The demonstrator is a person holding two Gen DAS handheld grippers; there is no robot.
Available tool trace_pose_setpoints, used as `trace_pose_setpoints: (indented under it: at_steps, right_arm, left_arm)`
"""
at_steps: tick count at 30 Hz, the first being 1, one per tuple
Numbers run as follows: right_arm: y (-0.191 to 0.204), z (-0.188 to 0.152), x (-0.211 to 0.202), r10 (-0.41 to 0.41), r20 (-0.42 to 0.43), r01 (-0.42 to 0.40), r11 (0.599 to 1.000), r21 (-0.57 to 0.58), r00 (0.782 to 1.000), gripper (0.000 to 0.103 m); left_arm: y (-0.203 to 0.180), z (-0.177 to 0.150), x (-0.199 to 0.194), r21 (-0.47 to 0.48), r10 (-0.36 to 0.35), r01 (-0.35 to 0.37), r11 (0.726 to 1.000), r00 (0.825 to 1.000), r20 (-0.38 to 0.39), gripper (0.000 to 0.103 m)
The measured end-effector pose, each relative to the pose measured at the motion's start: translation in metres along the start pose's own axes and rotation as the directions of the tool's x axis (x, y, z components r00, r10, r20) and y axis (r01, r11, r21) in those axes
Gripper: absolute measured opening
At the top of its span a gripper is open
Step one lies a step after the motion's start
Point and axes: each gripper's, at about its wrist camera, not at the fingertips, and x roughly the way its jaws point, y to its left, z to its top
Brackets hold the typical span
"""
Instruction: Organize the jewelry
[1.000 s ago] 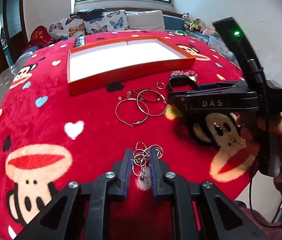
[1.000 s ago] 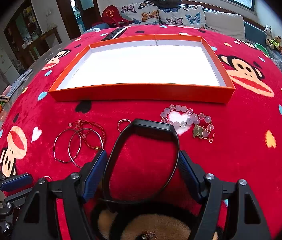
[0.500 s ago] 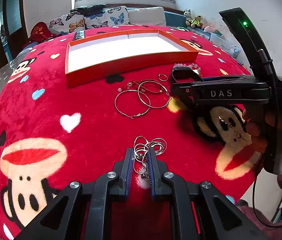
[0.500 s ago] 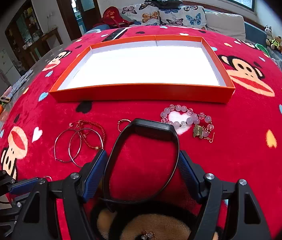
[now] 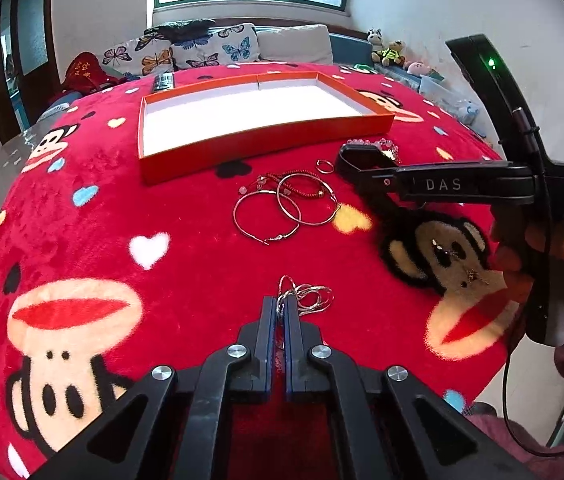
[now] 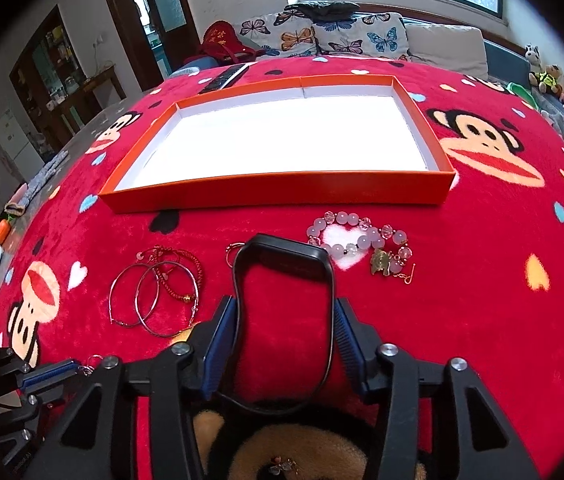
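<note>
Since a second ago, the left gripper (image 5: 280, 312) has pinched its blue-padded fingers (image 5: 269, 320) fully together on a tangled silver chain necklace (image 5: 305, 297), which lies on the near part of the red monkey-print blanket (image 5: 185, 264) covering the surface. To the right, the right gripper (image 6: 286, 320) is closing its fingers (image 6: 217, 340) around a black wristband (image 6: 282, 258); both pads look to be touching its sides. White letters reading "DAS" (image 5: 443, 184) show on that gripper's body, held by a hand (image 5: 562, 256). Beyond lie two silver hoop bangles (image 5: 277, 212) overlapping a red cord bracelet (image 5: 302, 184), a small ring (image 5: 324, 166), and a pink bead bracelet (image 6: 358, 236). Farther off sits an orange-walled, white-lined tray (image 5: 265, 142).
</note>
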Motion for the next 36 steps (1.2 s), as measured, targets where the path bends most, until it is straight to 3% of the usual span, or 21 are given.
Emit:
trace_pose_setpoints:
  at_steps: [16,24,29,36]
  right_arm:
    - [0.000,-0.005,-0.022,0.052,0.017,-0.052,0.998,-0.018,0.998,0.049]
    - [0.001,0.001,-0.043,0.077,0.045,-0.075,0.996,-0.057,0.996,0.049]
    - [0.000,0.013,-0.059,0.102,0.065,-0.097,0.993,-0.073,0.993,0.049]
    - [-0.009,0.041,-0.071,0.099,0.098,-0.091,0.992,-0.086,0.990,0.049]
  left_arm:
    - [0.004,0.024,-0.049,-0.015,0.020,-0.019,1.000,0.994,0.108,0.001]
    - [0.000,0.052,-0.090,0.015,0.027,-0.030,0.999,0.979,0.201,0.001]
    - [0.002,0.079,-0.114,0.030,0.025,-0.034,0.999,0.967,0.255,0.001]
    - [0.012,0.143,-0.147,0.060,0.045,-0.070,0.996,0.939,0.342,0.001]
